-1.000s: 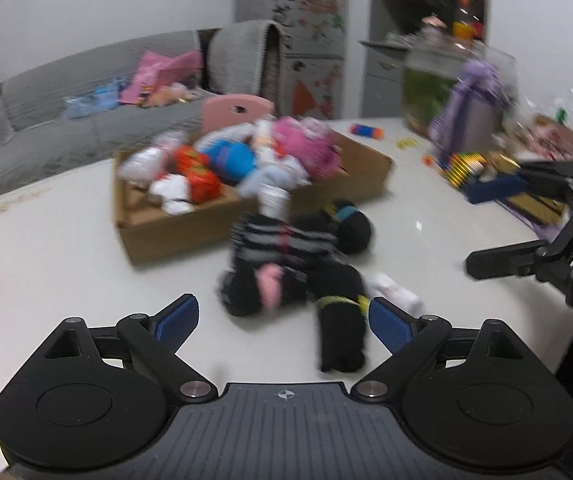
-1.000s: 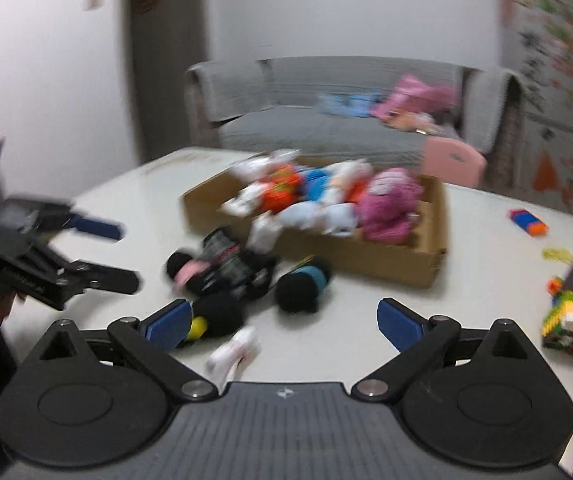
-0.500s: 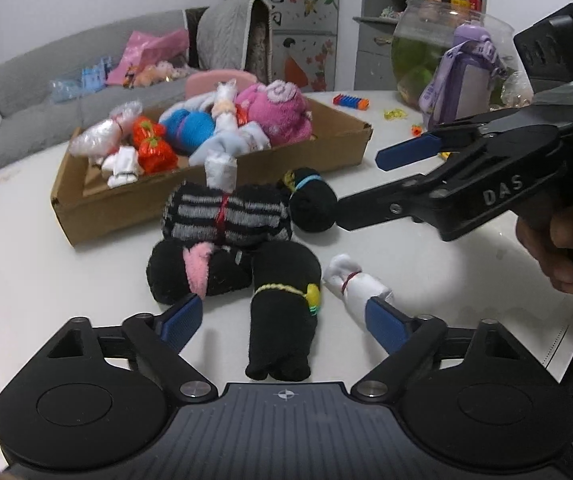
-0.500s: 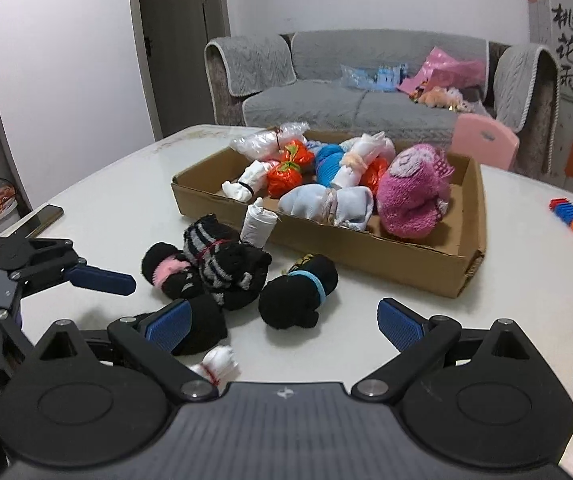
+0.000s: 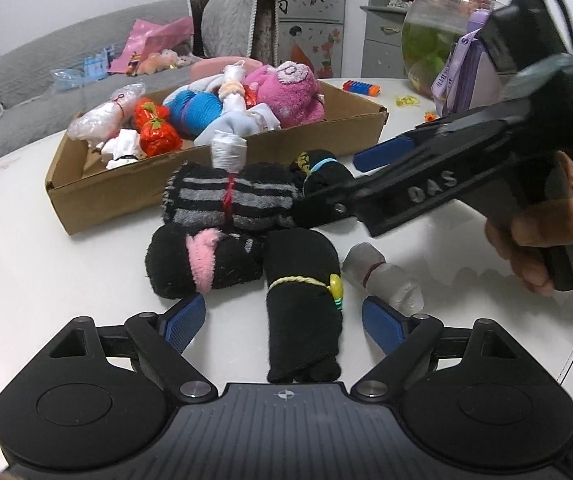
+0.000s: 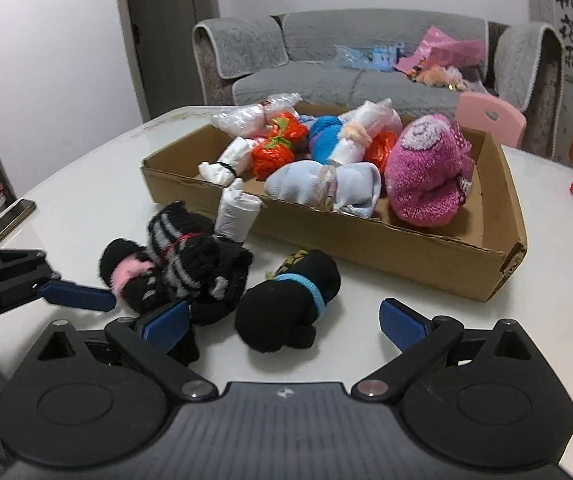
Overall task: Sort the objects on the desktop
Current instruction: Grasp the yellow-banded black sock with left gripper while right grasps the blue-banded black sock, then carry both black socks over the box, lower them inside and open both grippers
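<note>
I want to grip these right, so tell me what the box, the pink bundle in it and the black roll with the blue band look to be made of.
Box: brown corrugated cardboard, matte; raw edges and a creased corner.
Pink bundle: fuzzy plush or terry fabric, probably a thick sock; the nap shows.
Black roll: soft knit cloth, matte, likely a sock; its blue band looks like elastic.
</note>
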The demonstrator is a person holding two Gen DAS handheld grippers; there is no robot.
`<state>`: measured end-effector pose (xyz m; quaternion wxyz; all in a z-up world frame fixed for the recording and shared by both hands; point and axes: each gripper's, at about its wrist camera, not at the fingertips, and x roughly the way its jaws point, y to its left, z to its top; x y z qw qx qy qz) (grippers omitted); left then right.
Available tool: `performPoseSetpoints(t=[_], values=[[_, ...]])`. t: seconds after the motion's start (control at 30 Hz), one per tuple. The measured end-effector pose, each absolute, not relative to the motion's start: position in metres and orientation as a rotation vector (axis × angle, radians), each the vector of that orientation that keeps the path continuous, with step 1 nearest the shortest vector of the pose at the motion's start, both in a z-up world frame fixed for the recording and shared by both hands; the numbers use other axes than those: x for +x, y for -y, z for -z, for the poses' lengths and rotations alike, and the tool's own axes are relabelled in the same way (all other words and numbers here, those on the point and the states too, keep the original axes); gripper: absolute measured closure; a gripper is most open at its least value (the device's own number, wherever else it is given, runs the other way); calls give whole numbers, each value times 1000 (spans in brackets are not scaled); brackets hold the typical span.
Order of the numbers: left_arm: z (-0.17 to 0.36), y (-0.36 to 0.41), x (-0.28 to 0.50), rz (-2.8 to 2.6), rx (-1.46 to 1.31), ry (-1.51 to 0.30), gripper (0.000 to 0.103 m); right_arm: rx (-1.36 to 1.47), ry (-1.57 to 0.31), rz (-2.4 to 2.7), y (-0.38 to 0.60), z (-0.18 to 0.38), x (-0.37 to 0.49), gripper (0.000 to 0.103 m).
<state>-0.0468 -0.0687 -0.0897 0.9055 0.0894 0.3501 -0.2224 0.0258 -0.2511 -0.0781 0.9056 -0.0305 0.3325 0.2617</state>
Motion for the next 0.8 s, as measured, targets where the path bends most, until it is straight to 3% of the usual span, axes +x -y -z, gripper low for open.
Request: performPoseSetpoints(t=[0.1,0.2,0.27,0.3,0.37,0.8], values=[[89,69,-47,454,178,-721,22,-40,-707,-524,251,81,33,4],[87,68,-45,449,170,-718,36,-59,-714,-488,248,84,34,16],[86,66,-45,450,164,-716,46,-52,-709,-483,248,83,33,34],[85,66,-44,451,163,-714,52,-45,-707,-481,248,82,33,39],[85,67,-45,447,163,-713,55,-40,-703,-477,249,81,32,58],[77,54,-70,440,167,-678,63,49,-667,-448,266,71,8,60]])
